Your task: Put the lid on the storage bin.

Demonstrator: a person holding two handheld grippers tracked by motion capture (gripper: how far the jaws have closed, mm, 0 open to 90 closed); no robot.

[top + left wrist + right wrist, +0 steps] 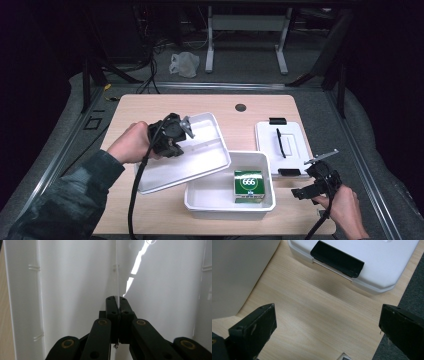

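The left hand-held gripper (186,131) pinches the tilted tray's (200,167) thin rim; it could slip onto the box (229,207). The right hand-held gripper (306,190) gapes wide, empty.

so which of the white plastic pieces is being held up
The shallow white tray, pinched by the left gripper and tilted over the bin holding a green box; the lid lies flat.

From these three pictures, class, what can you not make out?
- Small print on the green 666 carton in the white plastic tub: too small, high view.
- Tub floor under the tilted white tray: covered, high view.
- Most of the white latched lid: cut off by the top edge, right gripper view.
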